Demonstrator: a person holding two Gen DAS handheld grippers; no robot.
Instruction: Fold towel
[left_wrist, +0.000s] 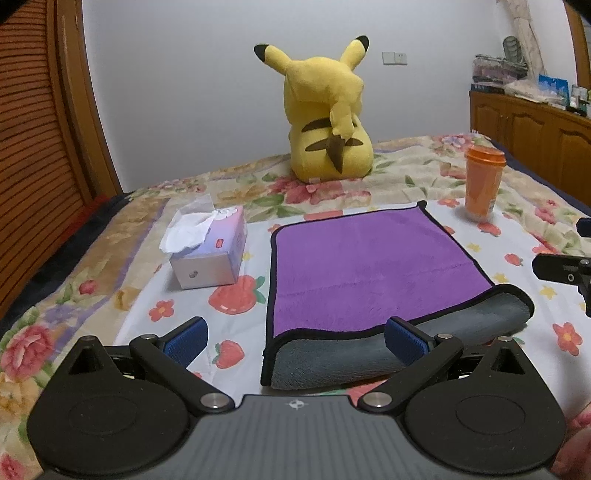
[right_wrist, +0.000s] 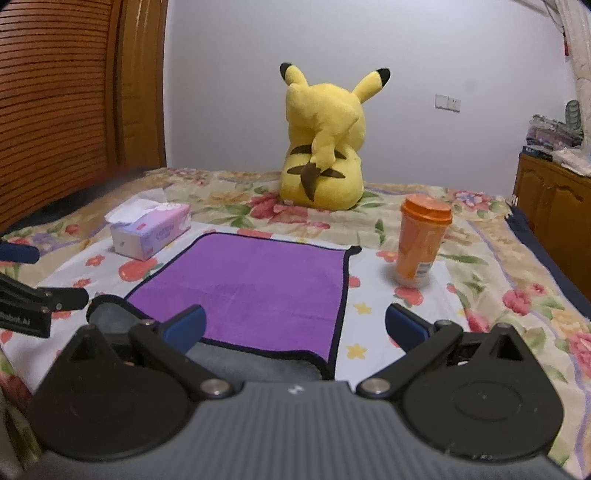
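A purple towel (left_wrist: 365, 262) with black trim and a grey underside lies on the flowered bed sheet (left_wrist: 110, 295). Its near edge is curled over, showing grey. My left gripper (left_wrist: 295, 341) is open and empty, hovering over the towel's near left corner. The towel also shows in the right wrist view (right_wrist: 255, 291). My right gripper (right_wrist: 293, 326) is open and empty over the towel's near right corner. Each gripper's fingers appear at the edge of the other's view, the right one (left_wrist: 561, 269) and the left one (right_wrist: 48, 299).
A tissue box (left_wrist: 208, 251) sits left of the towel. An orange lidded cup (left_wrist: 482, 182) stands to its right. A yellow plush toy (left_wrist: 328, 114) sits behind. A wooden headboard (left_wrist: 33, 147) is at left, a wooden cabinet (left_wrist: 532, 125) at far right.
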